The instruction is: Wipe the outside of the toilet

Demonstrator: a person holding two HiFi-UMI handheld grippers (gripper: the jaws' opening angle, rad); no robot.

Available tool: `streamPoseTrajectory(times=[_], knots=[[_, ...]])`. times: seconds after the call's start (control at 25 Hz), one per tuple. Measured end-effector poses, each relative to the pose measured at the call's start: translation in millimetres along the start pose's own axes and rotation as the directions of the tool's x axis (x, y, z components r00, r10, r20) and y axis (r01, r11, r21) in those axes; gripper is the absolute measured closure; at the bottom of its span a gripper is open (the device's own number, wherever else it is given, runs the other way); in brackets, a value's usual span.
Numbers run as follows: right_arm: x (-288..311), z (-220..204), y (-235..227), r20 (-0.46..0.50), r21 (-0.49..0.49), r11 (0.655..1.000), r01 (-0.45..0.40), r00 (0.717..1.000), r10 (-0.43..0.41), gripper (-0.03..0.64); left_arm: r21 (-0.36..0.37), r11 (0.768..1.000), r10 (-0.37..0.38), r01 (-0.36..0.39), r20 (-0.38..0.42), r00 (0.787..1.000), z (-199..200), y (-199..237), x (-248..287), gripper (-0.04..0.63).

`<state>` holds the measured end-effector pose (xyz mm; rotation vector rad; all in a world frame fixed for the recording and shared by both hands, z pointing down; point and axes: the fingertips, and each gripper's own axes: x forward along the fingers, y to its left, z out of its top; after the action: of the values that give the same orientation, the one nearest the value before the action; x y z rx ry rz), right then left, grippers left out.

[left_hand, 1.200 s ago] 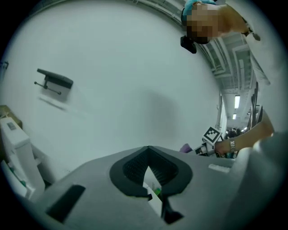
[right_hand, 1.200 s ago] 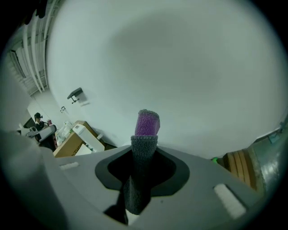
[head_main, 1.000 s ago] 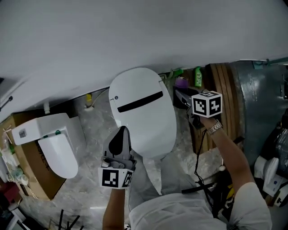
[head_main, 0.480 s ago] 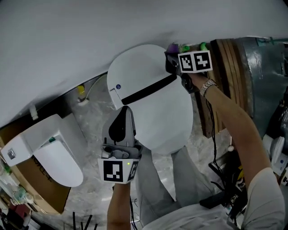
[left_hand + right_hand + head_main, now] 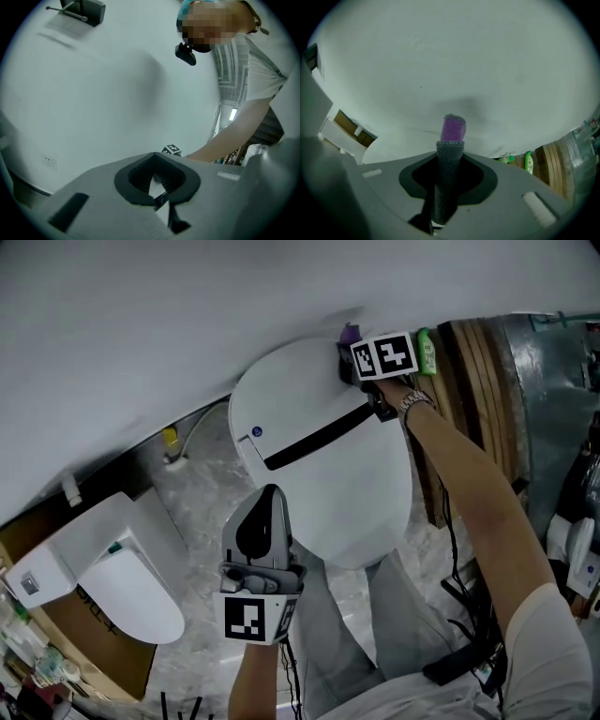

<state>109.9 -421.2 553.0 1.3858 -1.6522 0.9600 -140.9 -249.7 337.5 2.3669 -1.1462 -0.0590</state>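
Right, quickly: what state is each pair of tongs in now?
Left tongs: closed, holding nothing.
Right tongs: closed on a grey and purple cloth.

left gripper point(image 5: 270, 491): grey shell, black oval inset, black-and-white marker cube | right gripper point(image 5: 345, 360): same marker cube, thin black cable point(image 5: 444, 521) | wristwatch point(image 5: 412, 405): metal band | shirt point(image 5: 530, 652): white, short sleeves | trousers point(image 5: 323, 615): light grey
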Motion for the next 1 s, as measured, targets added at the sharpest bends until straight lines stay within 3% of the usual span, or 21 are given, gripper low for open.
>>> streamPoseTrajectory(times=[0.24, 0.56, 1.0], knots=[[17, 3, 15, 0.018, -0.015, 0.999, 0.044, 0.999, -0.044, 0.520, 0.009, 0.999, 0.037, -0.037, -0.005, 0.999, 0, 27, -7, 0.591], [19, 10, 42, 0.037, -0.010, 1.000, -0.027, 0.999, 0.027, 0.519, -0.002, 0.999, 0.045, -0.045, -0.003, 0.999, -3, 33, -13, 0.591], [26, 17, 143, 0.045, -0.086, 0.986, -0.145, 0.988, 0.149, 0.520, -0.007, 0.998, 0.067, -0.066, 0.037, 0.997, 10, 37, -18, 0.591]])
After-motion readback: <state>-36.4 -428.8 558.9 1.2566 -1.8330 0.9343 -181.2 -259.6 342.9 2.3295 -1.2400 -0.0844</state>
